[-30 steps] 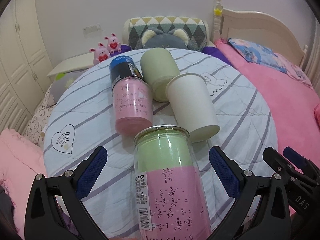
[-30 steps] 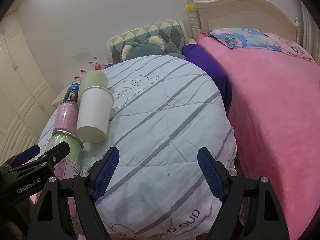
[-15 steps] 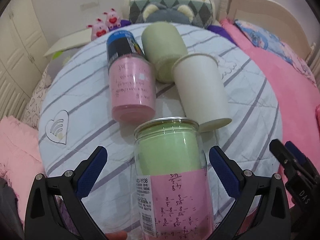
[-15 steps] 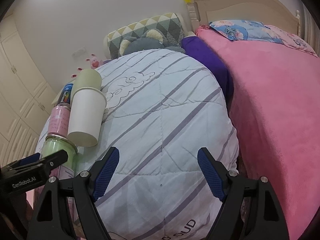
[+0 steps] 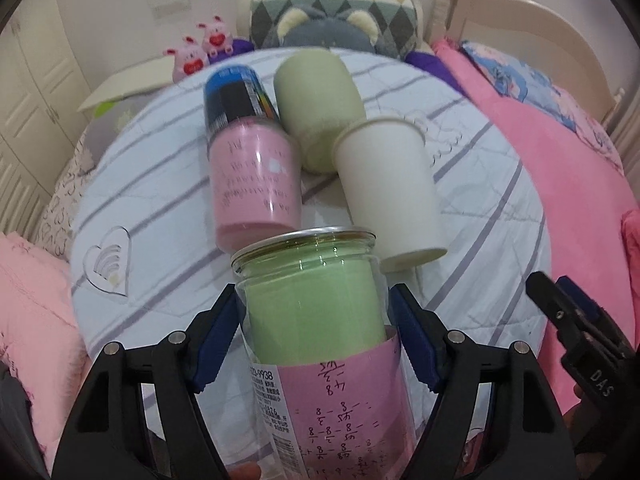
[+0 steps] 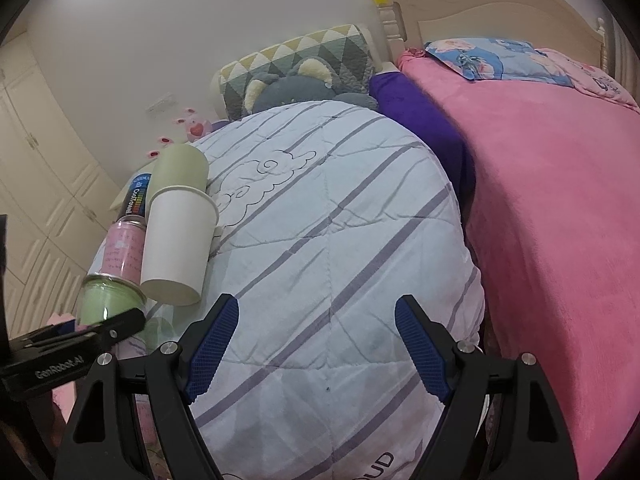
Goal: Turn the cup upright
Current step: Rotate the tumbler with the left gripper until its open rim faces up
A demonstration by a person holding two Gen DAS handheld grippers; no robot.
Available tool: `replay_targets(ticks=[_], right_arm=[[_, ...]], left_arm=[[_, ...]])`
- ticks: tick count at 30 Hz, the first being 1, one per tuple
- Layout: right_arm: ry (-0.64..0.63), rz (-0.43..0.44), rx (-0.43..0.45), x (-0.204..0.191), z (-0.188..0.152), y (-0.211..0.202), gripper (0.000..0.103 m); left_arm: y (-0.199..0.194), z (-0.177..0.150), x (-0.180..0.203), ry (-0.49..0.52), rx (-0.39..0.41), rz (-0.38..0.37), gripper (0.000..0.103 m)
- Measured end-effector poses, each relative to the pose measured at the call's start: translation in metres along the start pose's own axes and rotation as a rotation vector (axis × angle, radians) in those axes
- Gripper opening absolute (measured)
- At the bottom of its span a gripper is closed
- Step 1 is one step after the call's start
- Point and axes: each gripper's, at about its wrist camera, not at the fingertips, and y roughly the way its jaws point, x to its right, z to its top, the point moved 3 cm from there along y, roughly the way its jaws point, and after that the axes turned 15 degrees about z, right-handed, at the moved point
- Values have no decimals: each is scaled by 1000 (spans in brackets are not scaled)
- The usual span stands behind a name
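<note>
A clear cup with green and pink paper inside lies on its side on the striped quilt, its metal-rimmed end pointing away. My left gripper is shut on the clear cup, blue pads pressing both sides. The cup also shows in the right wrist view, low at the left. A white paper cup, a pink-lined clear cup and a pale green cup lie on their sides beyond it. My right gripper is open and empty over the quilt to the right.
The striped quilt covers a rounded mound. A pink blanket lies on the bed to the right. A patterned pillow and grey plush sit at the back. White wardrobe doors stand at the left.
My left gripper has closed from wide open onto the clear cup. The right gripper has stayed open and shifted only slightly.
</note>
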Motion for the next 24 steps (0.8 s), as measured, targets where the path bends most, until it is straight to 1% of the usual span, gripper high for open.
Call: replay_targets(ticks=[6,9,18,20,24], right_arm=[[6,2,2,0,-1,-1,82],[5,-5,5,1,-1,-3,82],[15,-11,12,4,-2,-6,82],[18,-14,16,5,-2,-7,82],[16,-18,14,5,-4,-9,82]], left_arm=[[-16,7,-4,3,90,33,76],[-22,11,-4,5,125,21,76],[-39,22,2,9,266,-10,75],[-42,22,3,9,310,-5,75],[-42,16,7,16,332,5,75]])
